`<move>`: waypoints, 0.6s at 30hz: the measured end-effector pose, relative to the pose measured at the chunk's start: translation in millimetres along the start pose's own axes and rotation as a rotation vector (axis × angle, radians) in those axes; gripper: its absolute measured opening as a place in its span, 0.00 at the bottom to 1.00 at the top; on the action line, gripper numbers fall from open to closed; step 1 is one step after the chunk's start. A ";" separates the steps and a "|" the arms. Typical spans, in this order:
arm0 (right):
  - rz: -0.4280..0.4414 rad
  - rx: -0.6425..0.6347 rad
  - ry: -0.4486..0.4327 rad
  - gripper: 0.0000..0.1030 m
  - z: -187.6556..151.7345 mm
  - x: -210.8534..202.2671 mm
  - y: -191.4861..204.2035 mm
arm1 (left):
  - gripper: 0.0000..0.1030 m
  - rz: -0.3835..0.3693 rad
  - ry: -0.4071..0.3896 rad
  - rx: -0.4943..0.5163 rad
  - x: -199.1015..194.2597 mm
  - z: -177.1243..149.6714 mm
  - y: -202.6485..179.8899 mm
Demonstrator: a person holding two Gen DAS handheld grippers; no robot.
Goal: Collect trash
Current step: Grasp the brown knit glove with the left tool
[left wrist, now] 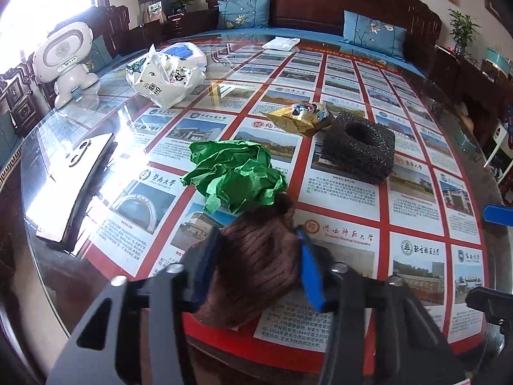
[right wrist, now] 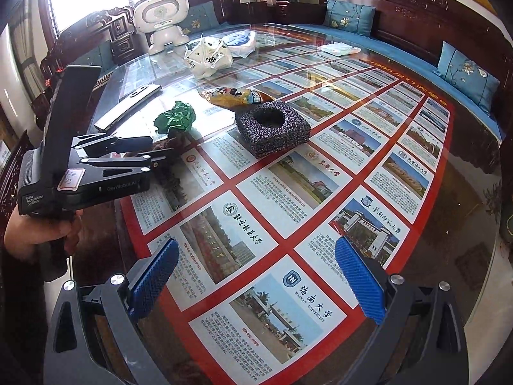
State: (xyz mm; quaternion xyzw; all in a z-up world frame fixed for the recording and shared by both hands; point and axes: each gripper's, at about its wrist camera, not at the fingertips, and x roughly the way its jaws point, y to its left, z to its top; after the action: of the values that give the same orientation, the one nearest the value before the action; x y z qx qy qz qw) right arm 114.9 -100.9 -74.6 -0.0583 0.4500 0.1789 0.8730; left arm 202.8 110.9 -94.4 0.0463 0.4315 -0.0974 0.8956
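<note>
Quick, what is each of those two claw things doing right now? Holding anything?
Left gripper: closed on the brown knitted cloth, blue pads pressing its sides.
Right gripper: open, nothing between its pads, only the glass tabletop below.

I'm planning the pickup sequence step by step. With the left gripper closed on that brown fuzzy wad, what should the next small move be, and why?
Probably lift the left gripper straight up. Its blue pads already press both sides of the brown wad, which lies on the glass table against the green crumpled paper. The right gripper hangs open, empty.
</note>
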 end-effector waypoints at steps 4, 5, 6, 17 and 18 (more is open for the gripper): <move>-0.012 -0.004 0.005 0.92 5.1 5.0 1.7 | 0.14 -0.063 -0.009 -0.039 -7.6 -2.1 3.7; -0.012 -0.003 0.004 0.92 6.7 6.0 2.0 | 0.14 -0.079 -0.014 -0.041 -9.8 -3.7 3.0; -0.014 -0.003 0.003 0.92 8.3 6.5 2.5 | 0.14 -0.091 -0.016 -0.046 -10.9 -4.4 2.3; -0.043 -0.046 -0.022 0.92 31.8 14.1 4.0 | 0.14 -0.126 -0.053 -0.094 -21.8 -6.8 -5.4; -0.041 -0.060 -0.020 0.92 35.2 17.3 3.8 | 0.14 -0.126 -0.055 -0.101 -21.8 -6.8 -5.3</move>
State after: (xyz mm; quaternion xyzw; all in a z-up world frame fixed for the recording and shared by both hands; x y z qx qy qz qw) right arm 149.6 -83.6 -67.7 -0.0922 0.4344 0.1748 0.8788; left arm 183.2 109.8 -81.6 -0.0287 0.4134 -0.1328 0.9004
